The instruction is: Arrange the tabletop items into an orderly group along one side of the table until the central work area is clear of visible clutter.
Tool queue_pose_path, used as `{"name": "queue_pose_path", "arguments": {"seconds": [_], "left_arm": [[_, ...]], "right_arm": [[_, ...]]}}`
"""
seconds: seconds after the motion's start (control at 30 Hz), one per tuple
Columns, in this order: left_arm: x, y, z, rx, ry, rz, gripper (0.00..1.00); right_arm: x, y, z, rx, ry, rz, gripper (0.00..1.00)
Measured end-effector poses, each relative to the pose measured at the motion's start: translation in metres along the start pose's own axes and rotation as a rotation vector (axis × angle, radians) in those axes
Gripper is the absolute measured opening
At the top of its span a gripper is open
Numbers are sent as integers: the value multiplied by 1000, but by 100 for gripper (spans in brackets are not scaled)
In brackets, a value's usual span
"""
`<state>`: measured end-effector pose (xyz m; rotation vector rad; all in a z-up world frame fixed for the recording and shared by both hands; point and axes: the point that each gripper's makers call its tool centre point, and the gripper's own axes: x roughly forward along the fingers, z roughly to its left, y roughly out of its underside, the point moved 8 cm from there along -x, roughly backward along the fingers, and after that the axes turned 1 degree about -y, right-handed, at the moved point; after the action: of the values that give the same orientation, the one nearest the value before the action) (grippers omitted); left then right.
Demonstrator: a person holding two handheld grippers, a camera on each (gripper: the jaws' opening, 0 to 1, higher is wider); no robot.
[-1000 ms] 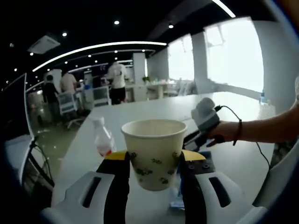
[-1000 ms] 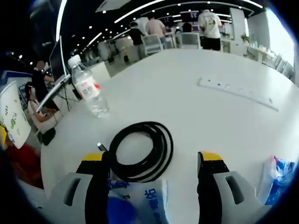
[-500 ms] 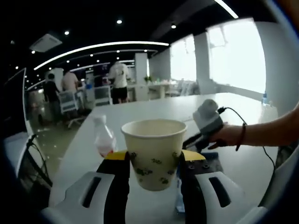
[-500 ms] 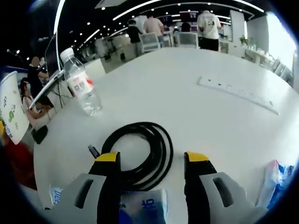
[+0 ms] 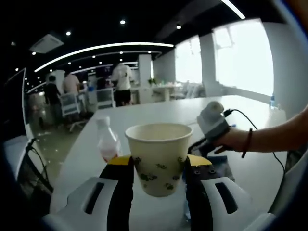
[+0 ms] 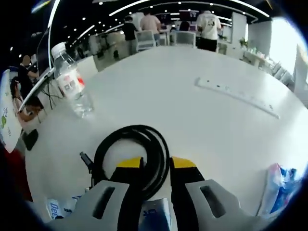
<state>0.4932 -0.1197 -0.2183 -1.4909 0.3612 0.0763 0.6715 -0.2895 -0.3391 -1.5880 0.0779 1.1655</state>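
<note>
My left gripper (image 5: 159,166) is shut on a paper cup (image 5: 159,144) with green print, held upright above the white table (image 5: 144,115). The same cup (image 6: 4,126) shows at the left edge of the right gripper view. My right gripper (image 6: 157,164) has its jaws pressed close together over the right side of a coiled black cable (image 6: 120,151) lying on the table. In the left gripper view, a person's hand holds the right gripper (image 5: 211,124) low beside the cup. A clear water bottle (image 6: 72,89) with a red label stands upright to the left of the coil.
A long white power strip (image 6: 236,95) lies across the far right of the table. A blue and white packet (image 6: 281,185) sits at the right edge, another packet (image 6: 60,209) lies under the gripper. People stand by chairs and desks beyond the table.
The right gripper's jaws have come together from wide apart and now pinch the cable coil. The right gripper has moved forward over the coil. The left gripper still holds the cup.
</note>
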Motion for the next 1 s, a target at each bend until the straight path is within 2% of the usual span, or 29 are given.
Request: {"name": "queue_pose_path", "arguments": {"seconds": [0.07, 0.13, 0.3, 0.33, 0.37, 0.47, 0.57, 0.73, 0.87, 1.0], "left_arm": [[0, 0, 0, -5, 1, -2, 40], [-1, 0, -1, -3, 0, -5, 40], [-2, -1, 1, -1, -9, -9, 40], [-3, -1, 1, -1, -13, -8, 40], [-4, -1, 2, -1, -14, -8, 40], [-5, -2, 2, 1, -18, -12, 40], [-6, -2, 3, 3, -22, -10, 40], [-6, -4, 2, 6, -26, -15, 40], [-3, -5, 0, 18, -25, -14, 40], [-2, -7, 0, 20, -22, -21, 40]], "right_arm": [[0, -1, 0, 28, 6, 9, 16], [0, -1, 4, 8, 20, 19, 15], [1, -4, 1, 31, 30, 35, 9], [1, -5, 1, 52, 29, 34, 6], [-1, -8, 3, 114, 24, 12, 6], [-4, -8, 3, 135, -7, 32, 6], [-12, -10, 6, 186, -23, 16, 5], [-24, -19, 7, 212, -37, -17, 4], [-33, -26, 4, 290, -58, -46, 4], [-44, -33, 1, 302, -62, -70, 4]]}}
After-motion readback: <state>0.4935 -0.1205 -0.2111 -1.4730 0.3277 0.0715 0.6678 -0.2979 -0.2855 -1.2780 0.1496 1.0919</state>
